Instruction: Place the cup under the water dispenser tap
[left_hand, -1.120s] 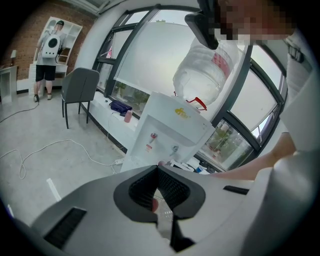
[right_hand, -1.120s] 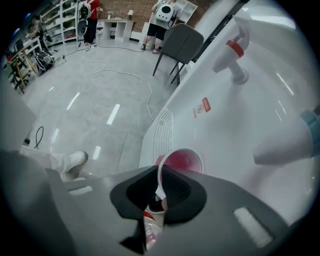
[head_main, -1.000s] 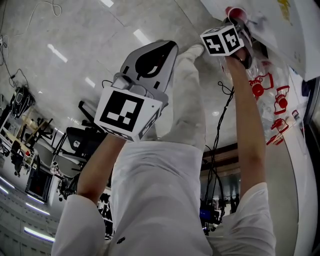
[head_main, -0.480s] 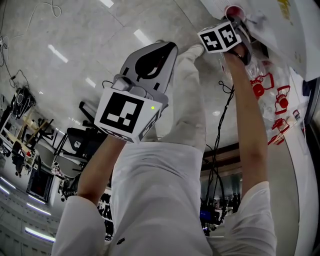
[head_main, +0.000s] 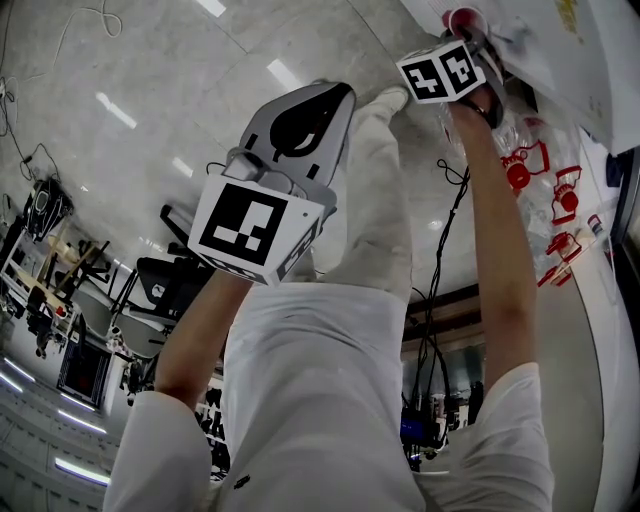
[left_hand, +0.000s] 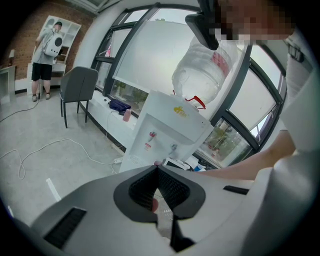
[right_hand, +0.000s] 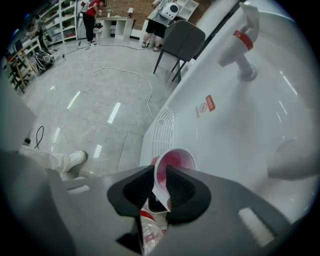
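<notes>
Grey floor tiles back the left gripper, idle, jaws together on nothing. Further right, the right gripper (clamped on the pink cup wall) has edged toward the water dispenser; the cup nears the red tap, seemingly not yet under it.

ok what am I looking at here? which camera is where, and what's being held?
No robot: a person holds a two-jaw gripper in each hand. The head view comes from a camera on their head, looking down. The other two cameras ride on the grippers, looking along the jaws. The left gripper has its jaws together, empty, back from the white water dispenser. The right gripper pinches the wall of a cup, red inside, close to the dispenser's front, lower than the red-topped tap. The black-and-white marker cubes belong to the grippers.
</notes>
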